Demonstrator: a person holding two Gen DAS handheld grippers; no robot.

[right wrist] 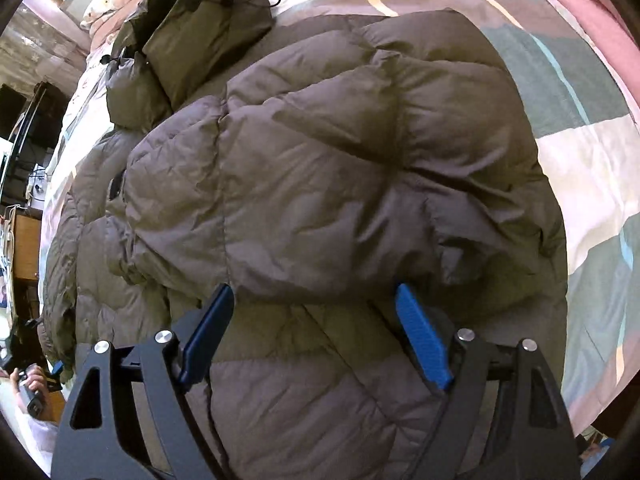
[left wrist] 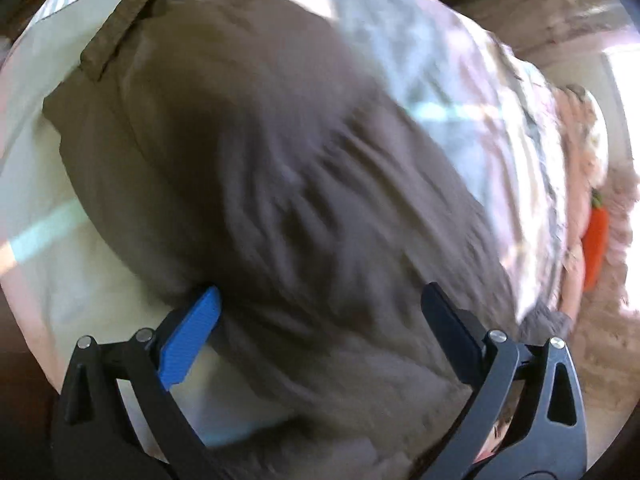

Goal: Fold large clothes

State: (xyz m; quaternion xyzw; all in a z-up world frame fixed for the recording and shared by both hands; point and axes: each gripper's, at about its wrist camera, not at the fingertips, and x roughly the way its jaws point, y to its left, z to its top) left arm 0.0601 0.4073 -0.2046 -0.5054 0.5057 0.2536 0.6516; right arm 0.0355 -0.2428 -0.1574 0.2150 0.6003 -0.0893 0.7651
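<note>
Olive-brown quilted puffer jacket (right wrist: 320, 168) lies half folded on the pastel checked bedspread (right wrist: 592, 152), so both the left tool (left wrist: 320, 320) and right tool (right wrist: 316, 316) hover released, grasping nothing

My left wrist view is smeared with motion blur across the brown jacket (left wrist: 260, 168) and bedspread (left wrist: 460, 92), with blown-out daylight glare at the far right edge. My right wrist view is sharp and evenly daylit, with soft shadows in the jacket's folds. Both bend strongly and darken at the rims.
</note>
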